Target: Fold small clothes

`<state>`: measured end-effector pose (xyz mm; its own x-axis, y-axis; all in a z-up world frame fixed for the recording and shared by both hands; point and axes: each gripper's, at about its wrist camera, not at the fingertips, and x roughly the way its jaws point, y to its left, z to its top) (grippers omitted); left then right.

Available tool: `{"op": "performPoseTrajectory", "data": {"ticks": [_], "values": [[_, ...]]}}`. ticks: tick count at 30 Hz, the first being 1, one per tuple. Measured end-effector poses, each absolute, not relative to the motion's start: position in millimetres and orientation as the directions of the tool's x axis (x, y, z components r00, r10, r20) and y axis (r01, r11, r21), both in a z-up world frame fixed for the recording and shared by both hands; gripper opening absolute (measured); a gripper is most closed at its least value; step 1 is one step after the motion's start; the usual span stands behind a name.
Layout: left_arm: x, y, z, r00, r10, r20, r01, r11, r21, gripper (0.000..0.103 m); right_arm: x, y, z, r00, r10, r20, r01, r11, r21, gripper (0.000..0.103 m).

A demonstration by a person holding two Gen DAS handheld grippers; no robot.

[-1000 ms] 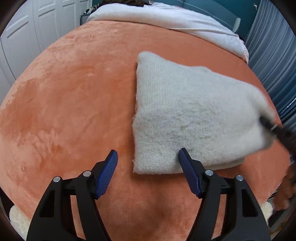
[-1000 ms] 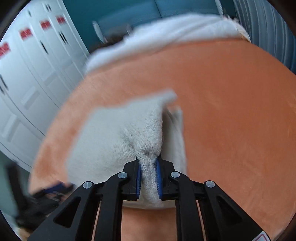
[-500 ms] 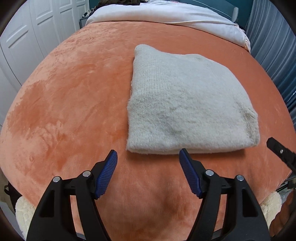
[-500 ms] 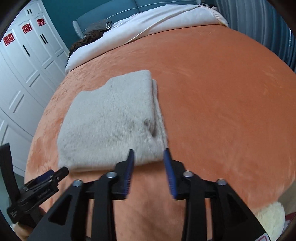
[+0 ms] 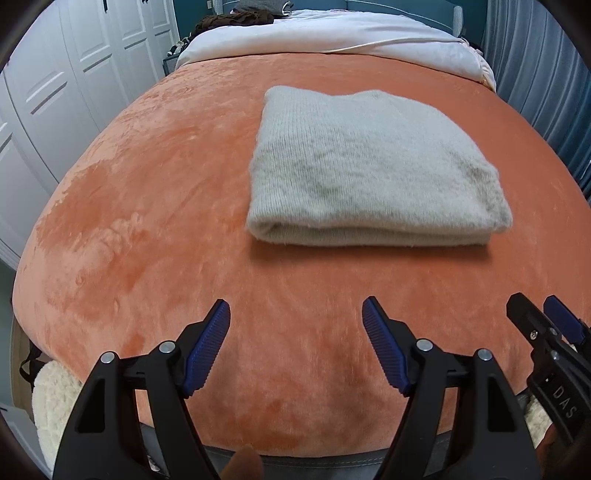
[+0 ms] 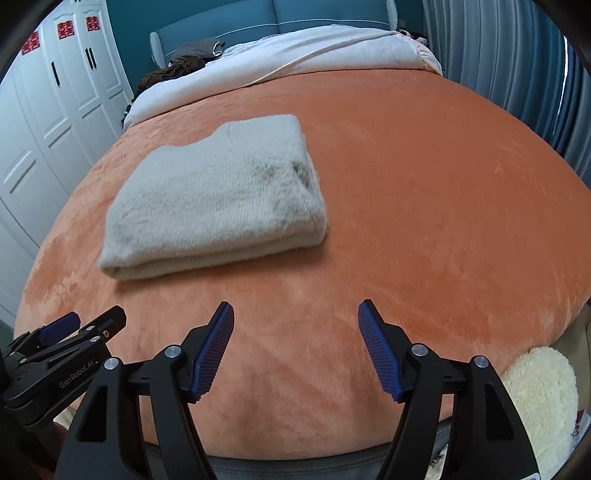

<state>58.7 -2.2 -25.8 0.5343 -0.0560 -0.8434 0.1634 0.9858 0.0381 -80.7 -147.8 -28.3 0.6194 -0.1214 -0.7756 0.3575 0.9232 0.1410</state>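
Lying folded, grey sweater [image 5: 373,173], notched far edge only in right view [image 6: 218,188]

Pretty clearly a home bedroom: big bed with a fuzzy orange plush blanket [image 5: 147,206], rumpled white duvet [image 6: 295,55] by the teal padded headboard [image 6: 280,18], white panelled wardrobe doors [image 6: 48,110] (red paper cutouts on them) and blue curtains [image 6: 517,55].

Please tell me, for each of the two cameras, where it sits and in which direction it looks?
Left wrist: sits on the left tongs, open, looking forward over the orange plush blanket at the folded pale grey knitted garment; the right tongs show at right.
Right wrist: sits on the right tongs, open, same direction; the left tongs show at left.
Shared: garment, blanket, white duvet.
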Motion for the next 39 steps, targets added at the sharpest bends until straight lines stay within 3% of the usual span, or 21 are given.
{"op": "performPoseTrajectory", "data": {"ticks": [4,6,39], "values": [[47,-6,-35,0.538,-0.035,-0.842,0.172,0.983,0.070,0.072,-86,-135,-39,0.609,-0.127,-0.783,0.337,0.935,0.111,0.070],[42,-7,-39,0.544,-0.025,-0.838,0.175,0.981,0.084,0.078,-89,-129,-42,0.613,-0.134,-0.779,0.329,0.939,0.097,0.072],[27,-1,-44,0.572,-0.013,-0.820,0.135,0.988,0.078,0.076,-100,-119,-48,0.625,-0.176,-0.760,0.360,0.929,0.080,0.073]]}}
